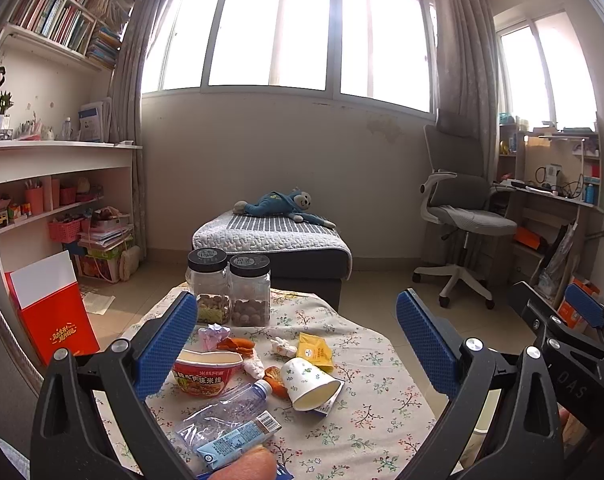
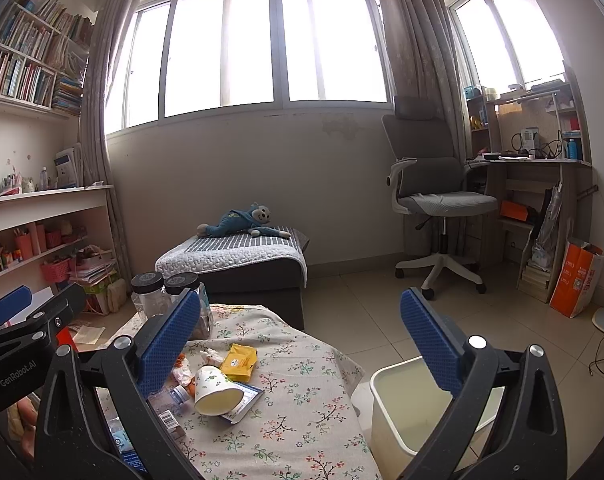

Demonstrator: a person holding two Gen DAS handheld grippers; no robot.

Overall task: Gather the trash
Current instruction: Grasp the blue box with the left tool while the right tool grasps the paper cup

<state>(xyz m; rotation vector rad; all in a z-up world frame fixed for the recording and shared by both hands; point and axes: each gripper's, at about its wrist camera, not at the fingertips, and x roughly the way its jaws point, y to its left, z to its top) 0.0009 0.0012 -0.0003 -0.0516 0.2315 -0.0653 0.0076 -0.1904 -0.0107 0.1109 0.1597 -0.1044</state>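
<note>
Left tongs [image 1: 298,344] and right tongs [image 2: 302,340], both spread wide and empty, above the floral counter [image 1: 365,420]. Trash at counter centre: tipped cup [image 1: 309,384], noodle bowl [image 1: 206,372] at its 9 o'clock, bottle [image 1: 222,412] at 7 o'clock, yellow packet [image 1: 313,350] at 12 o'clock. Bin [image 2: 405,408] on the floor, beside the counter at 3 o'clock.

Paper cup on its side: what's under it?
The paper cup lies tipped on a flat blue-edged packet, whose corner pokes out by the rim. The rest of the packet is covered, so its label can't be read.
</note>
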